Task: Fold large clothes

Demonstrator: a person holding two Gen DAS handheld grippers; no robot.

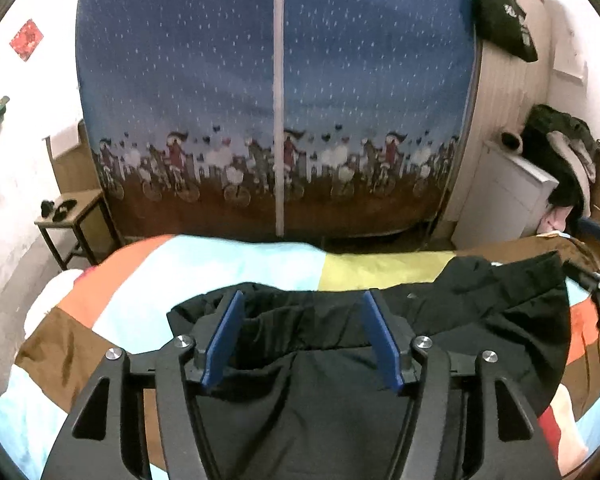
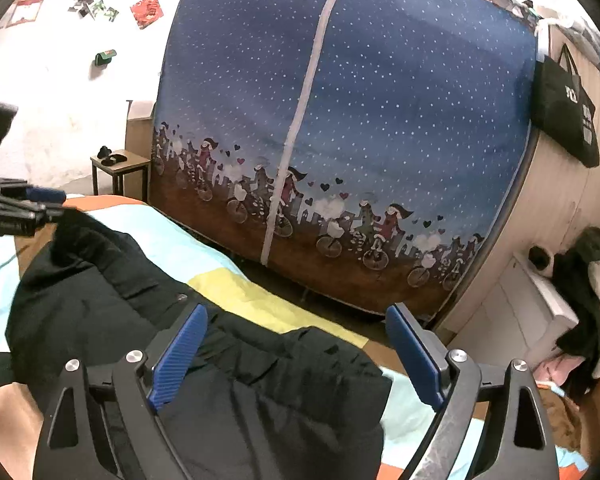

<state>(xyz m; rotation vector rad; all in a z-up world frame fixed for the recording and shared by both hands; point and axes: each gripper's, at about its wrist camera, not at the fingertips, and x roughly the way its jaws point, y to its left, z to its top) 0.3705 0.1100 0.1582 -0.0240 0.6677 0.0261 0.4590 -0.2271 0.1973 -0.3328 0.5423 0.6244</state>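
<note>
A large black padded jacket (image 1: 480, 312) lies crumpled on a bed with a colourful patchwork cover (image 1: 220, 268). My left gripper (image 1: 302, 320) is open, its blue pads (image 1: 224, 336) spread over the jacket's near fold, holding nothing. In the right wrist view the same jacket (image 2: 100, 300) stretches from lower middle to the left. My right gripper (image 2: 296, 344) is open, wide apart above the jacket's near edge. The left gripper also shows in the right wrist view (image 2: 24, 204) at the jacket's far left end.
A blue fabric wardrobe (image 1: 276, 100) with a cyclist print stands behind the bed. A small wooden side table (image 1: 74, 216) is at the left. A white cabinet (image 1: 508, 196) with piled dark clothes (image 1: 560, 152) is at the right. A black tote bag (image 2: 568, 108) hangs there.
</note>
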